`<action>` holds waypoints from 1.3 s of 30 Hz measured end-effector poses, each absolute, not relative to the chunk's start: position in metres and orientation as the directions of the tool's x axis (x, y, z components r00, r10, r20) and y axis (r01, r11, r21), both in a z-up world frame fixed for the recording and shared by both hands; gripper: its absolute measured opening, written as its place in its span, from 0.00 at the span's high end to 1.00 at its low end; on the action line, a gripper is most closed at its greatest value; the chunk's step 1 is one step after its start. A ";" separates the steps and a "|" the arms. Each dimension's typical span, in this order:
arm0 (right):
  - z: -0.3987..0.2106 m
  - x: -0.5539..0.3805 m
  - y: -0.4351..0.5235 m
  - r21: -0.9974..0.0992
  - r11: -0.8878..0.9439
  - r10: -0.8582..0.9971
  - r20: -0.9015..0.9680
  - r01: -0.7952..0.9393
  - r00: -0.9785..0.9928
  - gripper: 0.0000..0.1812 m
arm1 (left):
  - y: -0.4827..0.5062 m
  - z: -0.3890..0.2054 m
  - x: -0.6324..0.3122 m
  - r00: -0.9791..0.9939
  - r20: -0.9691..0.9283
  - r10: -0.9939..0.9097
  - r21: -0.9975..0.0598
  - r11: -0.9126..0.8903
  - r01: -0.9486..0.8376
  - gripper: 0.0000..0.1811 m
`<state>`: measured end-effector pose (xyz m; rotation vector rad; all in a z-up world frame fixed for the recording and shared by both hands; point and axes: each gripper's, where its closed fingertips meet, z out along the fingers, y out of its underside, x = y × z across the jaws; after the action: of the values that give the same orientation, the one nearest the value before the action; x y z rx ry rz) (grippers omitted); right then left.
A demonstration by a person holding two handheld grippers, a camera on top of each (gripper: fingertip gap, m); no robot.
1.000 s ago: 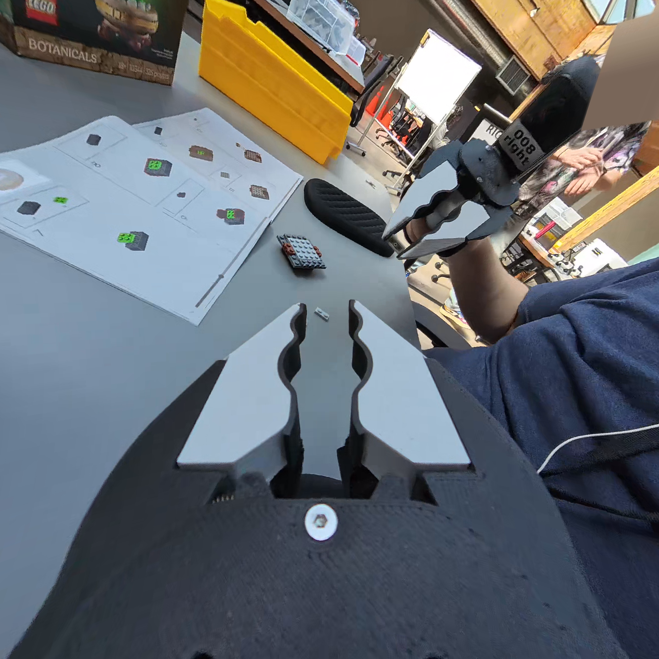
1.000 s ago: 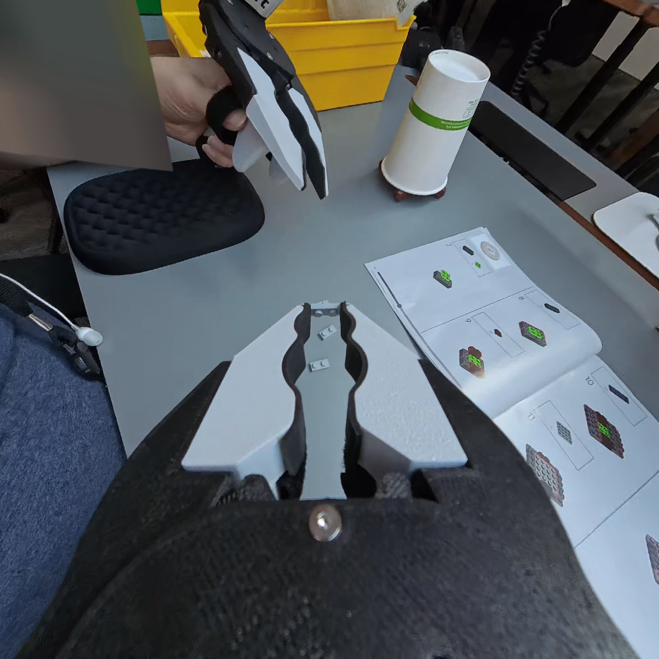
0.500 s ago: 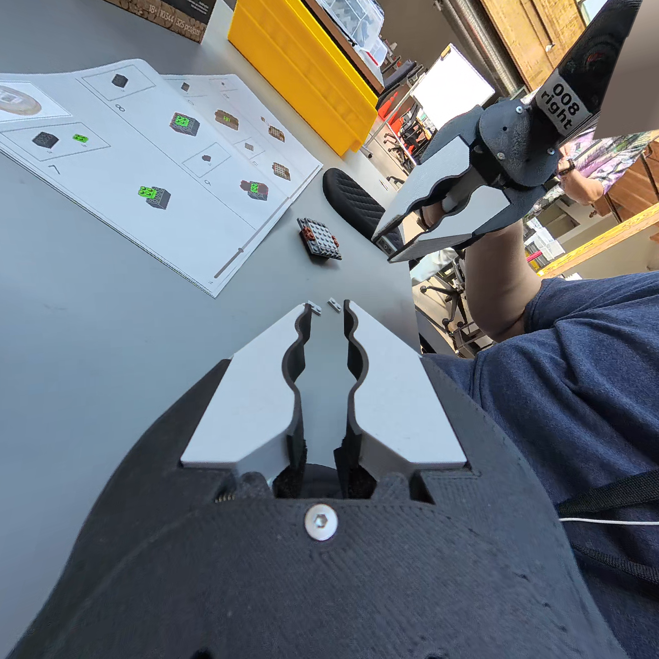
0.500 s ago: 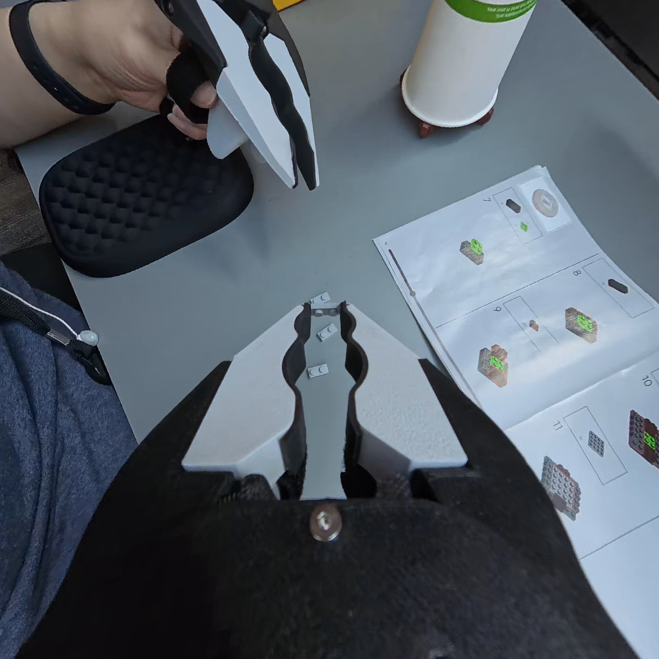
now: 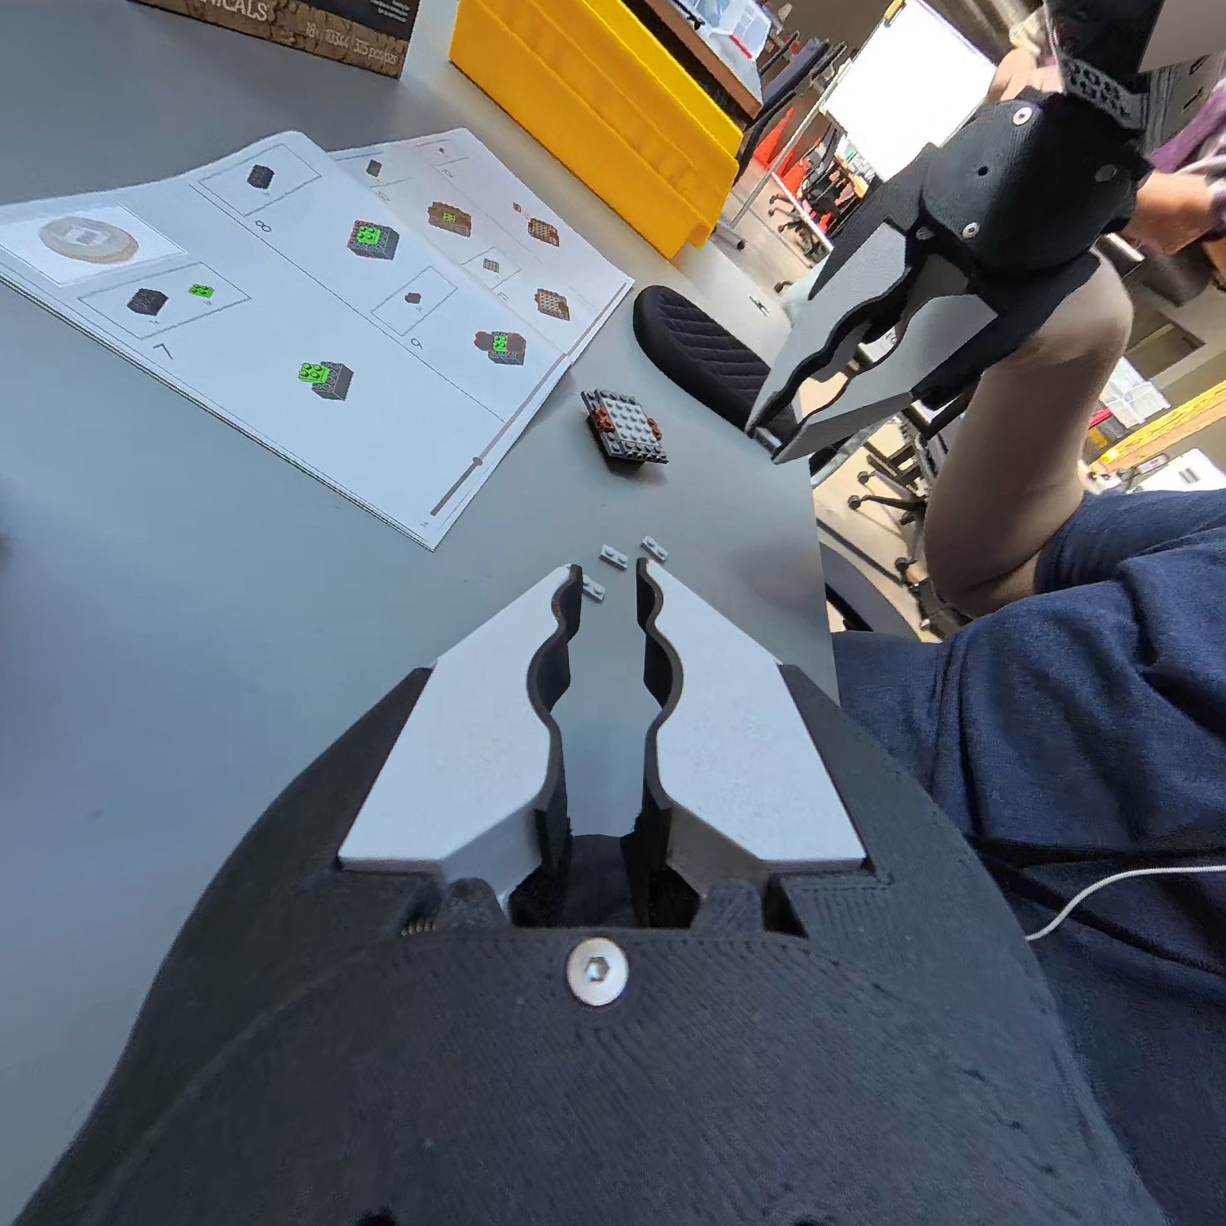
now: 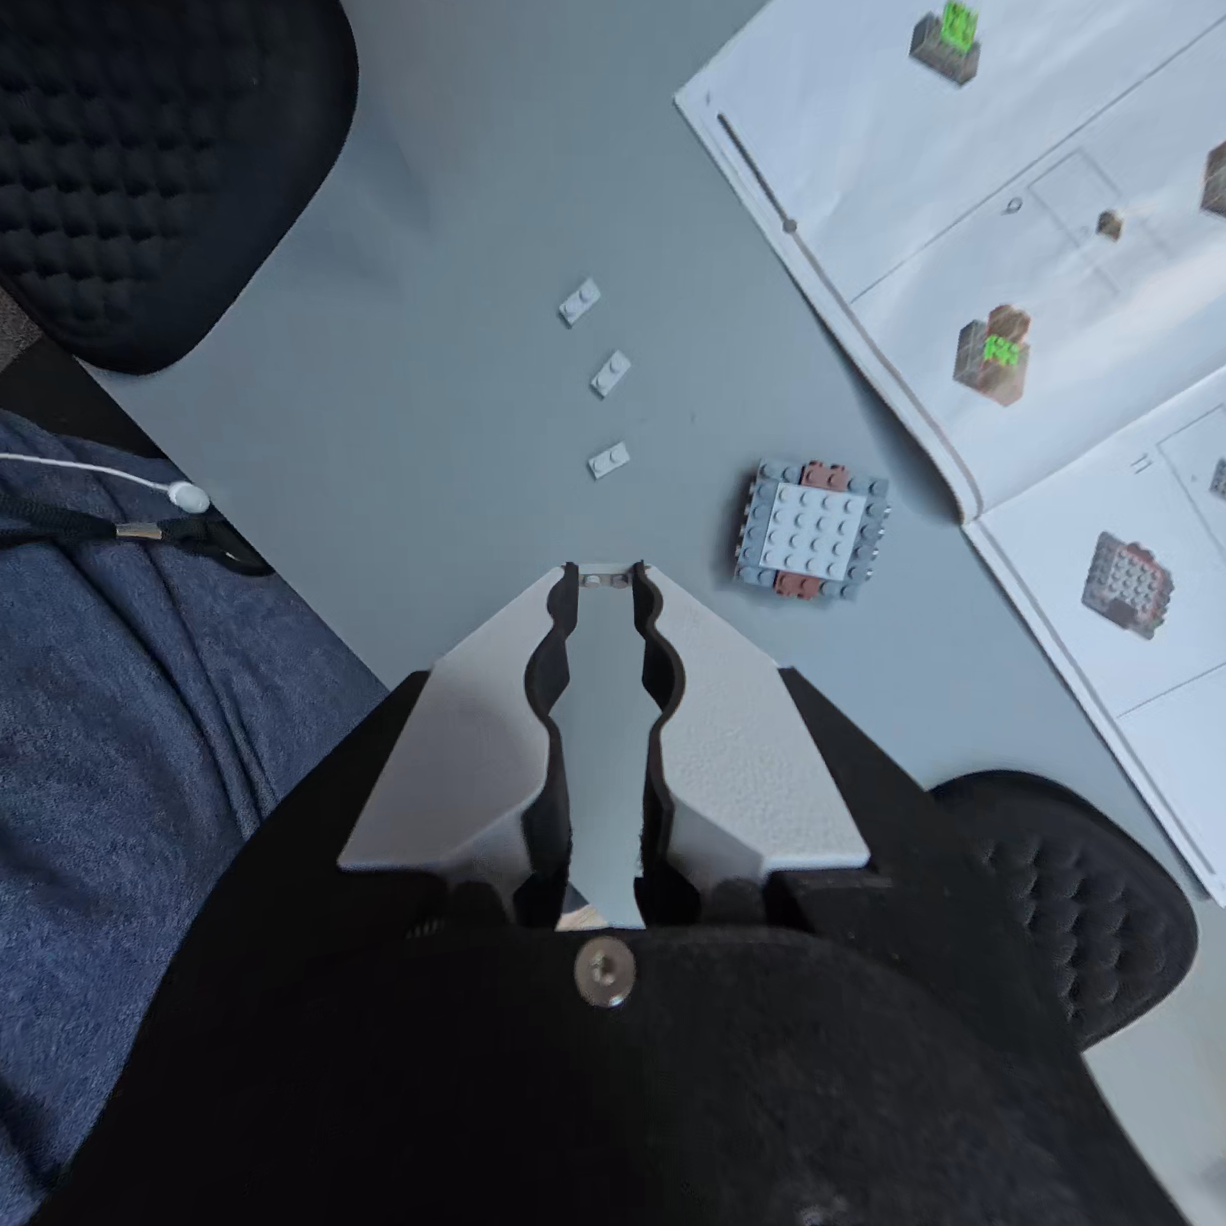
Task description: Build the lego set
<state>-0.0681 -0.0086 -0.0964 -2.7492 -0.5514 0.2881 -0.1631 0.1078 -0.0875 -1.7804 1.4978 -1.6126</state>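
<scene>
A small square build (image 5: 623, 428) of grey plates with brown bricks at two edges sits on the grey table (image 5: 166, 630); it also shows in the right wrist view (image 6: 813, 531). Three loose light grey 1x2 plates (image 6: 611, 373) lie in a row next to it. My right gripper (image 6: 605, 577) is shut on a fourth grey 1x2 plate (image 6: 605, 582), held at the fingertips above the table, left of the build. In the left wrist view the right gripper (image 5: 766, 443) hangs above the table's edge. My left gripper (image 5: 605, 569) is open and empty, its tips just short of the loose plates (image 5: 613, 556).
The open instruction booklet (image 5: 318, 298) lies left of the build and also shows in the right wrist view (image 6: 995, 232). A black wrist rest (image 5: 703, 358) lies beyond the build. A yellow bin (image 5: 597, 113) and the set's box (image 5: 298, 26) stand at the back. A person's blue clothing (image 6: 133, 663) is close by. There is about 15 cm between the tips of the two grippers.
My right gripper has moved over the table and tipped down, so the build now shows beside its tips; it still holds the plate. My left gripper has drawn back a little from the loose plates.
</scene>
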 end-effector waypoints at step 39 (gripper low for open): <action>-0.051 -0.028 -0.004 -0.319 -0.886 0.333 0.070 0.337 0.941 0.86 | 0.085 -0.054 -0.188 0.182 0.370 -0.911 -0.760 -0.410 -0.505 0.89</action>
<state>-0.0278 -0.0045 -0.0510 -2.7663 -0.4909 -0.0187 -0.1882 0.0848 -0.0541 -1.9911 1.3260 -1.1370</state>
